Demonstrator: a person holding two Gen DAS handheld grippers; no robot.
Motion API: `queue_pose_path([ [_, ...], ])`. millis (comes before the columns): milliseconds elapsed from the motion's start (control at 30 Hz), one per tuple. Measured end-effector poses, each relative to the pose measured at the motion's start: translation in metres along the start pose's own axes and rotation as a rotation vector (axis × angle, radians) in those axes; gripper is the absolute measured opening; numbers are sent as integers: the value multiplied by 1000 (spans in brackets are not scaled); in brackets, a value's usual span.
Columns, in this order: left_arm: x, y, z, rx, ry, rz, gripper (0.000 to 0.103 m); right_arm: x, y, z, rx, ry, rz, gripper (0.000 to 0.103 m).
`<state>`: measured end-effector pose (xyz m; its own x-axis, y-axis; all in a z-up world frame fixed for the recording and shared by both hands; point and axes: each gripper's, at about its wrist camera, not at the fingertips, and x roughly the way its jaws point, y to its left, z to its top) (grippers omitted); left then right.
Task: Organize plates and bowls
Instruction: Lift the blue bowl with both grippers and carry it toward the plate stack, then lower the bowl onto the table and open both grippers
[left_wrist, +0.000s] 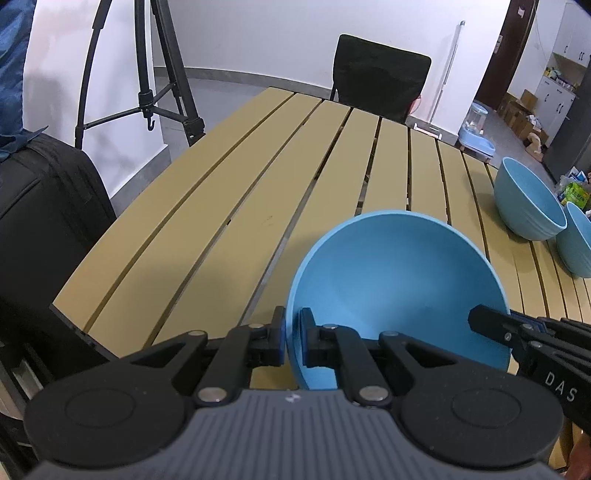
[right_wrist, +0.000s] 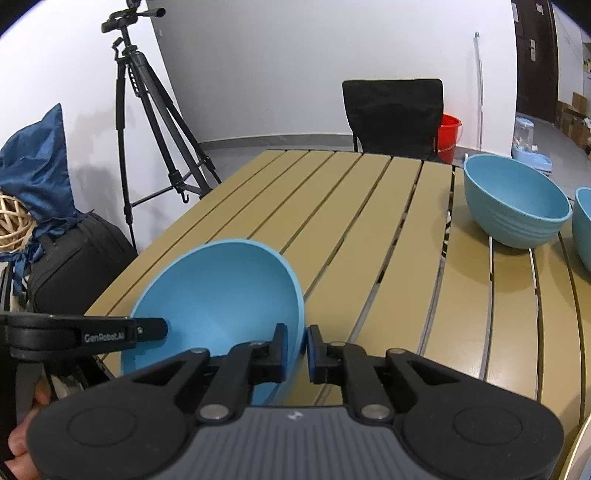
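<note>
A smooth blue bowl (left_wrist: 399, 280) is held tilted over the near part of the slatted tan table (left_wrist: 229, 206). My left gripper (left_wrist: 293, 338) is shut on its left rim. My right gripper (right_wrist: 297, 352) is shut on its right rim; the bowl also shows in the right wrist view (right_wrist: 221, 295). The right gripper's fingers (left_wrist: 495, 325) reach in from the right in the left wrist view, and the left gripper's fingers (right_wrist: 110, 332) show at the left of the right wrist view. A ribbed blue bowl (right_wrist: 517, 203) stands upright at the far right, with another blue bowl (right_wrist: 583, 229) beside it.
A black chair (right_wrist: 395, 114) stands at the table's far end. A black tripod (right_wrist: 147, 110) and a black bag (right_wrist: 77, 254) stand left of the table. A red bucket (right_wrist: 448, 133) is behind the chair.
</note>
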<state>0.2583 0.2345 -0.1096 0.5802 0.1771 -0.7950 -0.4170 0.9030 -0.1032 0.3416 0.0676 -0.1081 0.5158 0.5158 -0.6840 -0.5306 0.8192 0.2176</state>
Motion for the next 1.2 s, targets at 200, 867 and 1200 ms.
queue_pose_path([
  [200,-1,-5,-1,13,-12,15,8,1,-2,-2,8,2,1,10],
  [867,-16,-1,3,-5,-55,12,64,-12,-10,3,39,-21,57,41],
  [1200,-25,-2,4,-2,-81,-17,103,-33,-17,9,30,-43,19,103],
])
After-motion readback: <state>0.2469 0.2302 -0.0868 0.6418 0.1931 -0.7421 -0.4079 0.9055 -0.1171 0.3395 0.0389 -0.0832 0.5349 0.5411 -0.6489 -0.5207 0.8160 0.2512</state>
